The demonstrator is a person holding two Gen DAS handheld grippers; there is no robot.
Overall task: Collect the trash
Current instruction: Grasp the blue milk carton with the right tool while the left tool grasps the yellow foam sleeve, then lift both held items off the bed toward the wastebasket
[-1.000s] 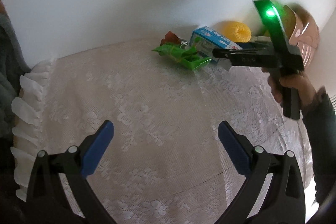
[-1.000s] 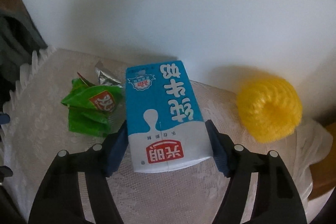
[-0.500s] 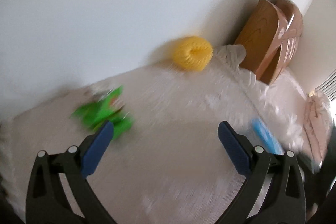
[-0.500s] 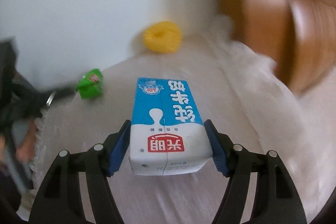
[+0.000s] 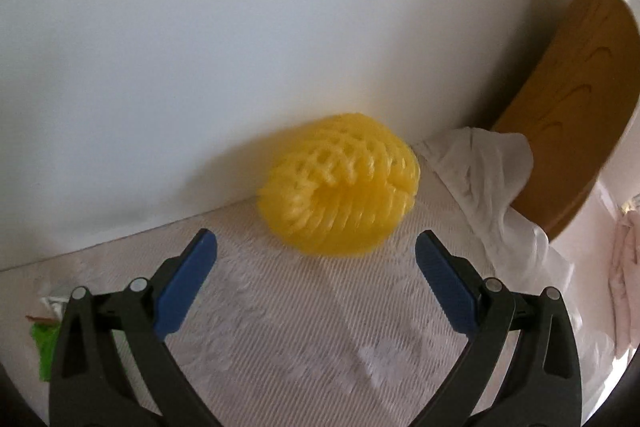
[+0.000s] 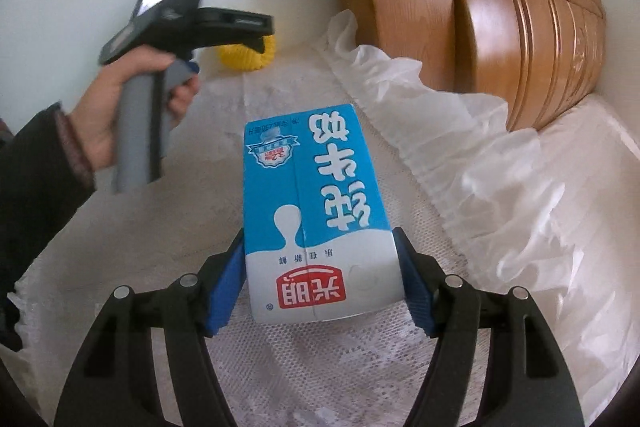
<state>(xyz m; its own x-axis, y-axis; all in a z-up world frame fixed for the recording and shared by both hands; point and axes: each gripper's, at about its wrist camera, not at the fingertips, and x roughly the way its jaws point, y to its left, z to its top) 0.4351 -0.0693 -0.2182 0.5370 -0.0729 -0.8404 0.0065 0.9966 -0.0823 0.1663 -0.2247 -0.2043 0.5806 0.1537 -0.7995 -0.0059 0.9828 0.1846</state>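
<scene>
The blue-and-white milk carton (image 6: 316, 215) sits clamped between the blue pads of the right hand-held gripper (image 6: 320, 279), held by its lower end and lifted clear of the lace-covered tabletop (image 6: 320, 367), with most of its length sticking out ahead of the pads. That is where I see the risk: gripped so near one end, the carton could pivot or slide out if the hand swings fast, and if it is empty a hard squeeze could crumple its walls and loosen the hold. The left hand-held gripper (image 5: 316, 259) has its fingers wide apart and grips nothing; just ahead of it, between the line of its pads, lies the yellow foam net (image 5: 340, 187), close against the white wall (image 5: 240, 27). The net looks soft and springy, so a closing grip may squash it flat or nudge it into the wall instead of catching it. Off to that gripper's lower left a scrap of green wrapper (image 5: 44, 347) shows at the edge, partly hidden behind the finger. To its right the white frilled cloth (image 5: 492, 187) bunches up against a wooden piece of furniture (image 5: 572, 99), near enough to snag a pad. No bin shows in either view, so I cannot tell where the trash is meant to go.
</scene>
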